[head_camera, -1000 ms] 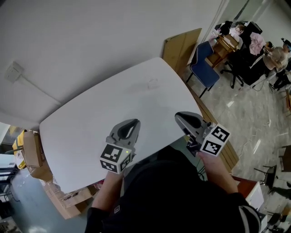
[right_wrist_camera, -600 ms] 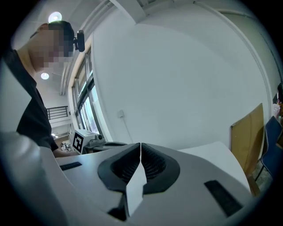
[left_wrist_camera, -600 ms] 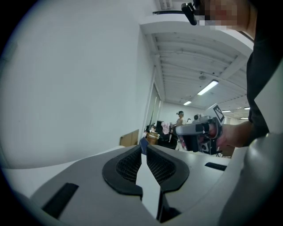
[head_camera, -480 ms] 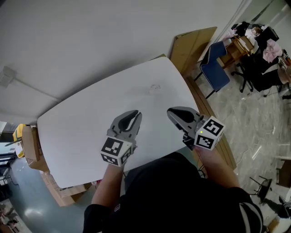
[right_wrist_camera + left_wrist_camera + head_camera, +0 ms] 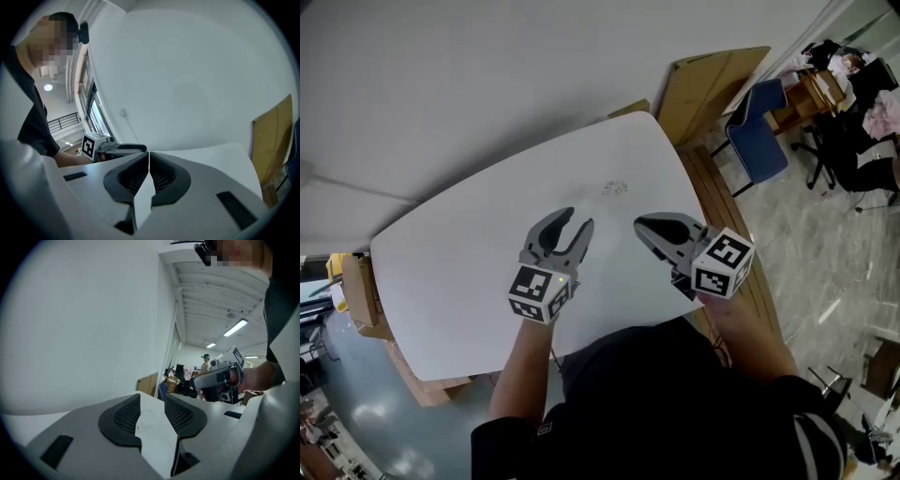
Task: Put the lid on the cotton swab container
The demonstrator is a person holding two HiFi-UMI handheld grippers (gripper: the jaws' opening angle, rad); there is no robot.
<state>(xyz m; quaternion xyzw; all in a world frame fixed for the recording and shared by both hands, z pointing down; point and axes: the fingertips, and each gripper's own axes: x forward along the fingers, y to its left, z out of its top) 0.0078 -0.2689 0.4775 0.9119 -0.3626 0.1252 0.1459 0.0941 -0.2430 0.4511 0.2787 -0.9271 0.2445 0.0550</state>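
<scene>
Both grippers hang over a white table (image 5: 469,253) in the head view. My left gripper (image 5: 577,218) has its jaws parted and opening, with nothing between them; its own view shows the gap at the left gripper (image 5: 152,397) with bare table behind. My right gripper (image 5: 639,223) is shut on nothing, its pads (image 5: 140,176) meeting in the right gripper view. A small faint pale thing (image 5: 614,188) lies on the table beyond both grippers, too small to tell what it is. I see no clear lid or swab container.
A cardboard panel (image 5: 712,80) leans on the wall past the table's far right corner. A blue chair (image 5: 764,131) stands beside it. Wooden boards (image 5: 741,253) lie along the table's right edge. Cardboard boxes (image 5: 361,291) sit at the left.
The left gripper's jaws have gone from shut to parted. Both grippers have come a little further forward over the table and closer together.
</scene>
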